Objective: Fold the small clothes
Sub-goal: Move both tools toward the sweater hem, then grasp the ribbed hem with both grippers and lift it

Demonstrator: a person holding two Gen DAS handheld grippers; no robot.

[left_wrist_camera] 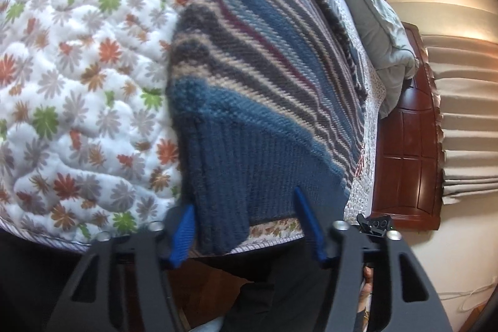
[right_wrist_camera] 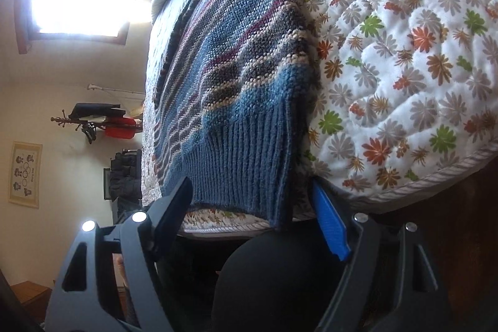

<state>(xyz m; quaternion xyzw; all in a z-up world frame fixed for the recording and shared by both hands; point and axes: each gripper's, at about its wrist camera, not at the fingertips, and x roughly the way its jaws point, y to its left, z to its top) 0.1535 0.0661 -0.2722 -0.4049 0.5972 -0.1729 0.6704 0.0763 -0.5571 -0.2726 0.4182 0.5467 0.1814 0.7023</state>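
The left gripper (left_wrist_camera: pixel 246 226) stands with its fingers apart, straddling the ribbed hem of the striped sweater (left_wrist_camera: pixel 264 77). The right gripper (right_wrist_camera: pixel 252 213) is likewise spread around the same hem, holding nothing. The sweater lies flat on the floral quilt (left_wrist_camera: pixel 71 77) of the bed, hem at the near edge (slightly overhanging). Risk: closing too shallowly could pinch only one knit layer, or snag the quilt beneath, dragging the fold crooked.

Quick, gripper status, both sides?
Left gripper: open, straddling the sweater hem, not gripping.
Right gripper: open, also around the hem.
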